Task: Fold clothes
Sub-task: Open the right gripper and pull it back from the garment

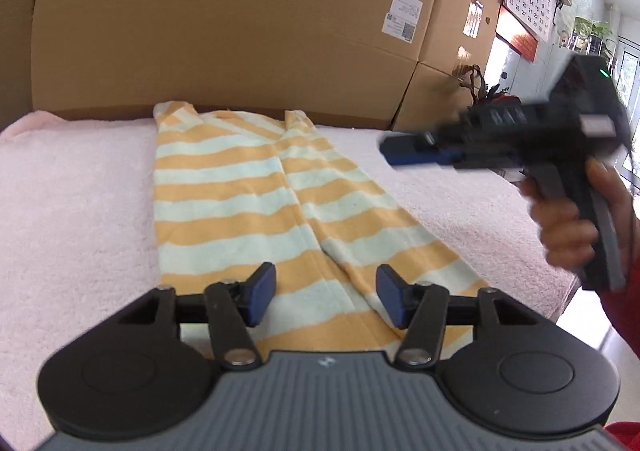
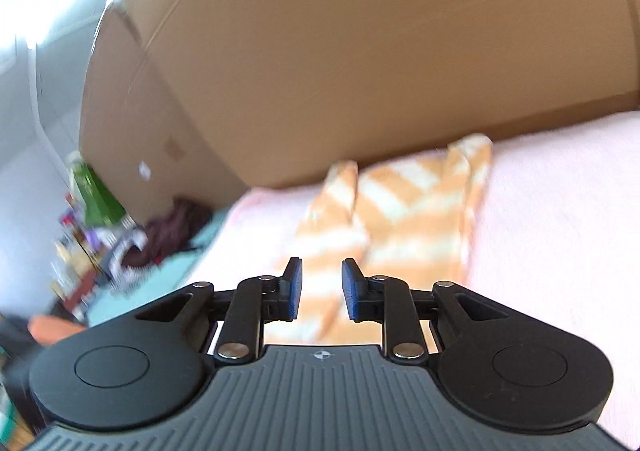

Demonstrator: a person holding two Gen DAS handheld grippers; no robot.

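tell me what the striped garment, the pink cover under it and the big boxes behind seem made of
Striped garment: soft knit, probably cotton; matte, limp, lightly fuzzy surface.
Pink cover: looks like terry or fleece; nubby pile, no sheen.
Boxes: corrugated cardboard; plain brown matte faces, creased fold lines, a stuck-on paper label.

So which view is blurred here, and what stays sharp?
Right wrist view: heavy motion smear over the striped garment and cardboard box; its own claw stays crisp. Left wrist view: garment sharp, only the right claw smeared, bright window glare at the right edge.
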